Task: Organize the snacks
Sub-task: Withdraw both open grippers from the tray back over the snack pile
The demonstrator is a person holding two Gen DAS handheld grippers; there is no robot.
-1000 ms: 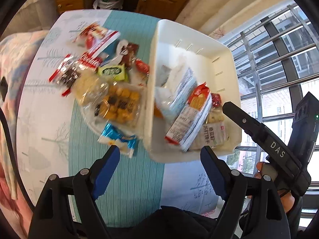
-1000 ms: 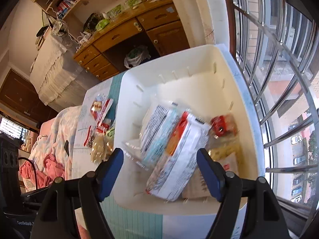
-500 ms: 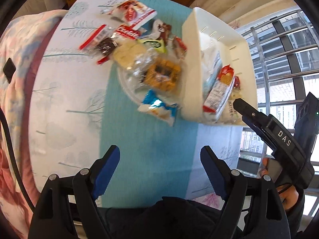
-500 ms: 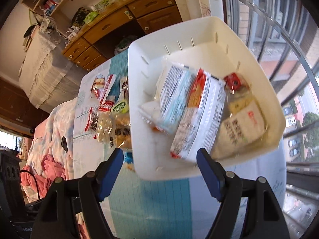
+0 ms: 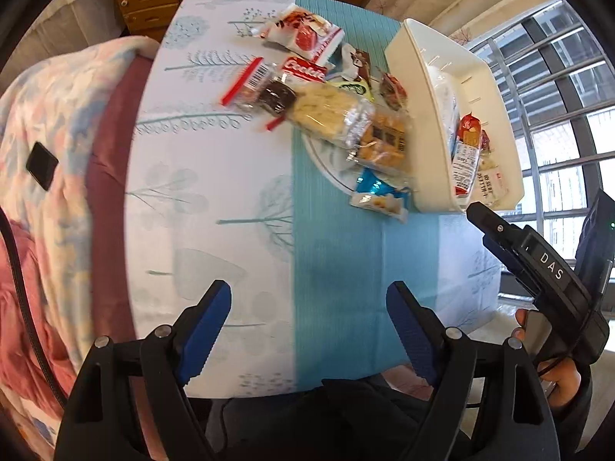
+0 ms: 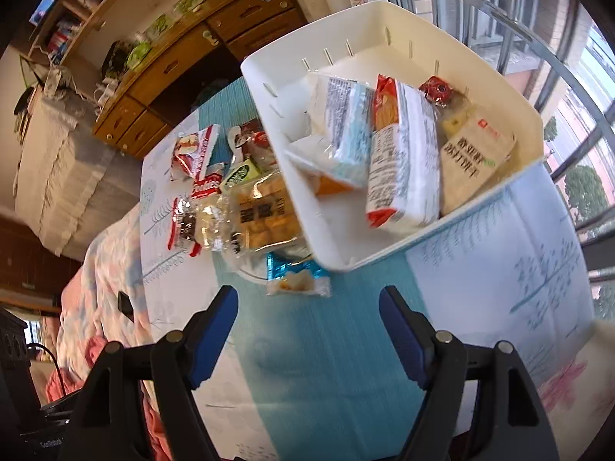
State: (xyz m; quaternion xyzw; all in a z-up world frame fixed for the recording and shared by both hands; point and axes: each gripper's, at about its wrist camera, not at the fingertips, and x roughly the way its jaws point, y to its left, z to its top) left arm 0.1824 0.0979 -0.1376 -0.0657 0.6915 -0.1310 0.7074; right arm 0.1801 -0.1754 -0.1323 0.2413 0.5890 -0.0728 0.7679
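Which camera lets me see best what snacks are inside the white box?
The right wrist view: it looks down into the white box, showing the packets. The left wrist view shows the box mostly side-on, snacks mostly hidden.

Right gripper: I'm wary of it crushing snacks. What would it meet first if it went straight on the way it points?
Probably bare tablecloth: the open right gripper has no snack between its fingers.

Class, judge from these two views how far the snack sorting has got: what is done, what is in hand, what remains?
Done: several packets already lie in the white bin, among them the beige packet. In hand: nothing; the left gripper and right gripper are both open and empty. Left: the loose pile beside the bin, including the blue wrapper and red packet.
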